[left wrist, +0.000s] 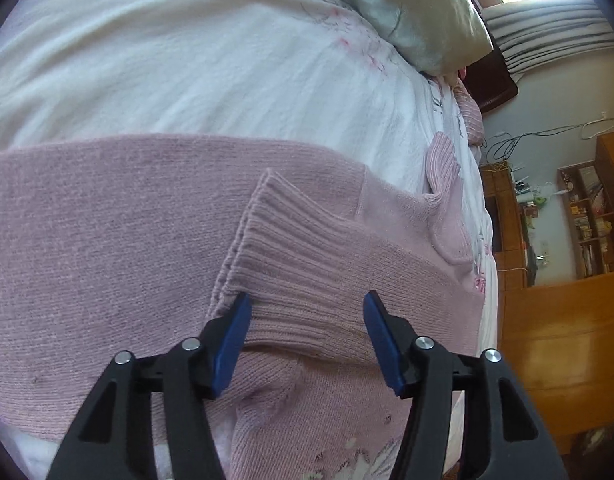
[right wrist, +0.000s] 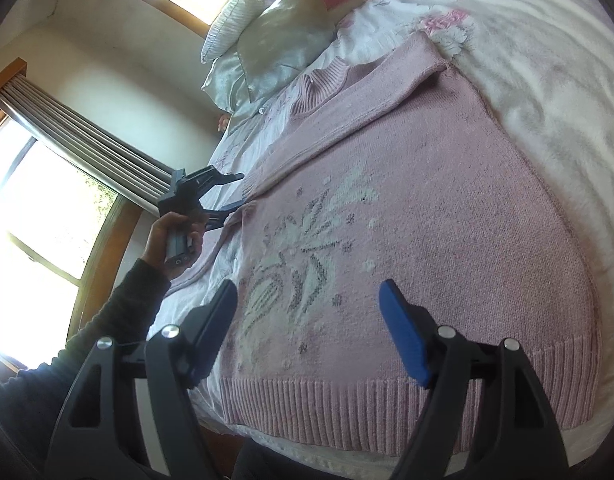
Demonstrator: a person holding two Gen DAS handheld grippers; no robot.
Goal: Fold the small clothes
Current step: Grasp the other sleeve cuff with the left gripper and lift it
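Observation:
A pink knitted sweater (right wrist: 407, 208) with a white and grey flower pattern lies flat on the bed, its ribbed hem toward me and its collar (right wrist: 319, 88) at the far end. One sleeve is folded across the body; its ribbed cuff (left wrist: 291, 248) lies just ahead of my left gripper (left wrist: 307, 312), which is open and holds nothing. In the right wrist view the left gripper (right wrist: 237, 190) hovers at the sweater's left edge, held by a hand (right wrist: 167, 240). My right gripper (right wrist: 309, 296) is open above the hem end of the sweater.
The bed is covered by a white floral quilt (right wrist: 547, 80). Pillows (right wrist: 275, 40) lie at the head of the bed. Windows with a grey curtain (right wrist: 95, 136) are on the left. Wooden shelves (left wrist: 587, 216) and a wooden floor (left wrist: 555, 352) lie beside the bed.

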